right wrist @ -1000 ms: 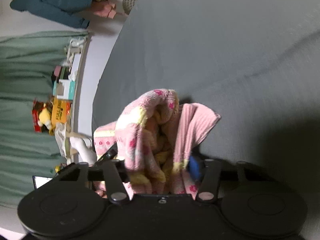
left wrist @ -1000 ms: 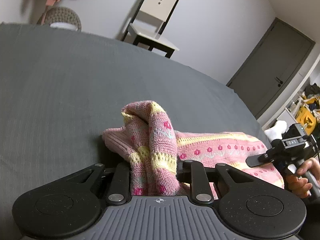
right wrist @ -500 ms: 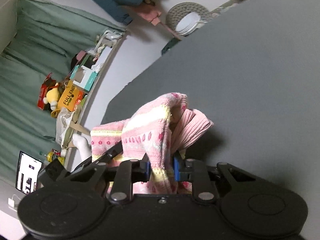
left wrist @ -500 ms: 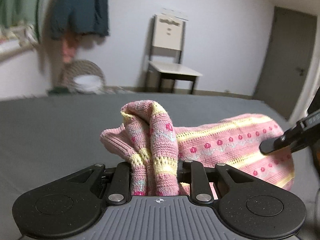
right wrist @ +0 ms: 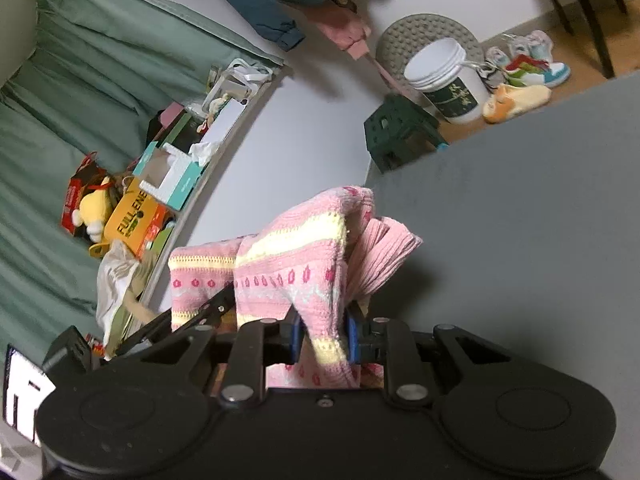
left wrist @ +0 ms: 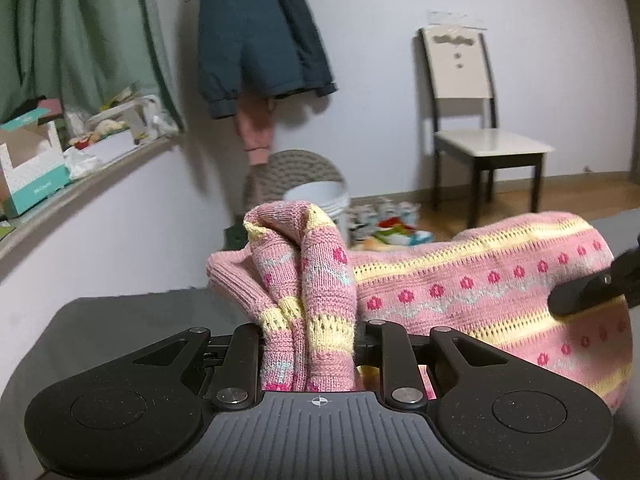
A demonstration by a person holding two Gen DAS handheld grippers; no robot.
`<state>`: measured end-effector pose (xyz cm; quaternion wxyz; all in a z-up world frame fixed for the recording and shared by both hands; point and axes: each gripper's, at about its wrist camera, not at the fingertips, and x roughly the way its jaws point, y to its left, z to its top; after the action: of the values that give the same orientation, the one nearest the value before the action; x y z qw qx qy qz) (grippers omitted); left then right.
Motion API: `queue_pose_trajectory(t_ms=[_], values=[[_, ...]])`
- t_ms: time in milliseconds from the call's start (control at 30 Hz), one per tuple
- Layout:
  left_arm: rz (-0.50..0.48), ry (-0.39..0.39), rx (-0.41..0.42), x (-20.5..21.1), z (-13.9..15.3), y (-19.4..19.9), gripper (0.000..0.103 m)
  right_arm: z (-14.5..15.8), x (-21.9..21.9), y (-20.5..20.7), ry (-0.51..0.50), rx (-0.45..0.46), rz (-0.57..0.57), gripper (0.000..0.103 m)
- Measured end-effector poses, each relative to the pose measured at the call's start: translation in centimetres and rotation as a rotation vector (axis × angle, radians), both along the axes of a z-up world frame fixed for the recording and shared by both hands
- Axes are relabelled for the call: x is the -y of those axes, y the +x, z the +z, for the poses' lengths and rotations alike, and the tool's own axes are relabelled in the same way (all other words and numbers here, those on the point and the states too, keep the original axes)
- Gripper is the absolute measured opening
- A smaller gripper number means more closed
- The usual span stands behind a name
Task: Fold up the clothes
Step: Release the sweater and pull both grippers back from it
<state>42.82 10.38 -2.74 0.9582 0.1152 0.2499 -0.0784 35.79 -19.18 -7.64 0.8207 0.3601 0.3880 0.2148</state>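
A pink knitted sweater (left wrist: 472, 280) with yellow stripes and red flower dots is held up above the grey surface (left wrist: 120, 320). My left gripper (left wrist: 310, 344) is shut on a bunched fold of it. In the left wrist view the sweater stretches rightward to the dark tip of the other gripper (left wrist: 592, 286). In the right wrist view my right gripper (right wrist: 322, 340) is shut on another bunch of the sweater (right wrist: 296, 260), blue pads pressing the knit. The left gripper's body (right wrist: 176, 320) shows behind the cloth there.
The grey surface (right wrist: 520, 240) ends at a corner near a green stool (right wrist: 400, 132). Beyond lie a white bucket (right wrist: 448, 80), shoes (right wrist: 532, 64), a chair (left wrist: 476, 120), a hanging dark jacket (left wrist: 256, 40) and a cluttered ledge (left wrist: 48, 160) by green curtains.
Both grippers have lifted and tilted upward with the sweater, so the room wall and floor now fill the views. The right gripper's jaws have closed tighter on the cloth.
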Motion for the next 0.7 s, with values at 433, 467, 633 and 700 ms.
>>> queue_pose_trajectory(t_ms=[433, 467, 633, 700], values=[[0.130, -0.167, -0.089, -5.5, -5.9, 4.9, 0.070, -5.3, -1.5, 5.3, 0.016, -0.036, -0.030, 0.045], [0.165, -0.164, -0.080, -5.9, -5.9, 4.8, 0.076, -5.4, -1.4, 5.4, 0.020, -0.042, -0.033, 0.045], [0.294, -0.027, -0.101, -8.1, -5.7, 3.8, 0.079, -4.6, -1.0, 4.8, -0.015, -0.042, -0.051, 0.049], [0.292, -0.046, -0.070, -8.3, -5.2, 2.5, 0.079, -3.8, -0.8, 4.2, -0.044, -0.038, -0.065, 0.049]])
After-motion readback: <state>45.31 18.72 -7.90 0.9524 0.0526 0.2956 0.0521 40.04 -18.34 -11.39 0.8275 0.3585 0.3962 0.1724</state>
